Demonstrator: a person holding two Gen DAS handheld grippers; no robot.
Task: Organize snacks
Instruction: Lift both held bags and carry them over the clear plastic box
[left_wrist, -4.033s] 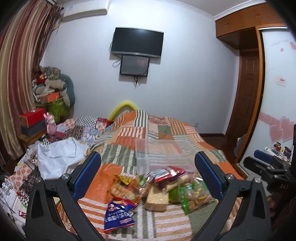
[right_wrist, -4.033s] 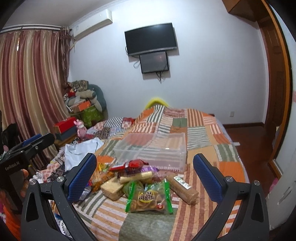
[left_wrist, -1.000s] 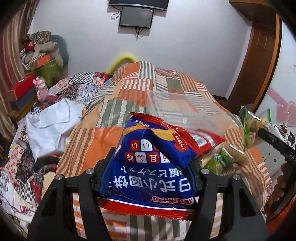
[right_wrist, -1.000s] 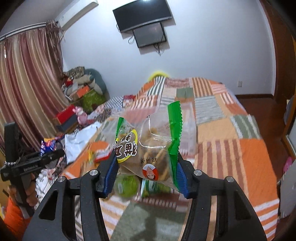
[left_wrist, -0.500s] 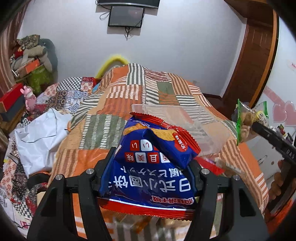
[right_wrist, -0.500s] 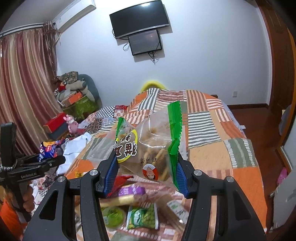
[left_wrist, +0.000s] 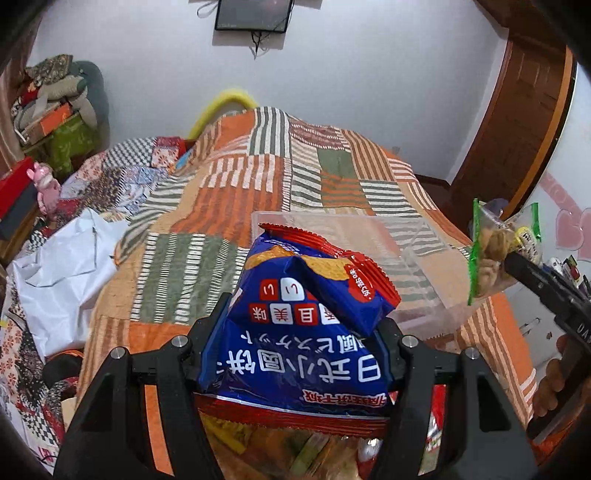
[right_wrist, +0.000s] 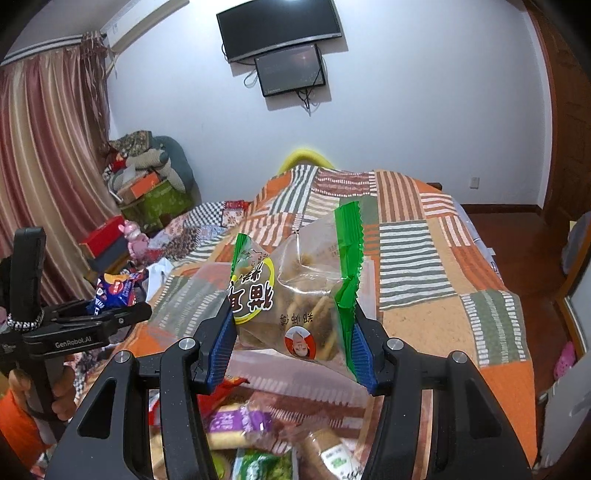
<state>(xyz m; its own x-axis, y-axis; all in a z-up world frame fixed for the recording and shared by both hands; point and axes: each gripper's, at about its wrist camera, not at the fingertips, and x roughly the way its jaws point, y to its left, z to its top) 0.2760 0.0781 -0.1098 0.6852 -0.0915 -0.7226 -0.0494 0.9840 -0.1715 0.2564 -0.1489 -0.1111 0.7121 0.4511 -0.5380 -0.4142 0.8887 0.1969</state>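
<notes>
Home bedroom. A bed (right_wrist: 424, 258) with patchwork quilt filled it. Wall-mounted TV (right_wrist: 277, 29) and striped curtains (right_wrist: 48, 166) were visible.

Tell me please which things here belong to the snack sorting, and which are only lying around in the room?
Belong to the job:
- blue snack bag, held in the left gripper
- green-edged snack bag, held in the right gripper
- clear plastic bin
- loose snacks on the bed

Lying about:
- white cloth
- pink toy
- wall screens
</notes>
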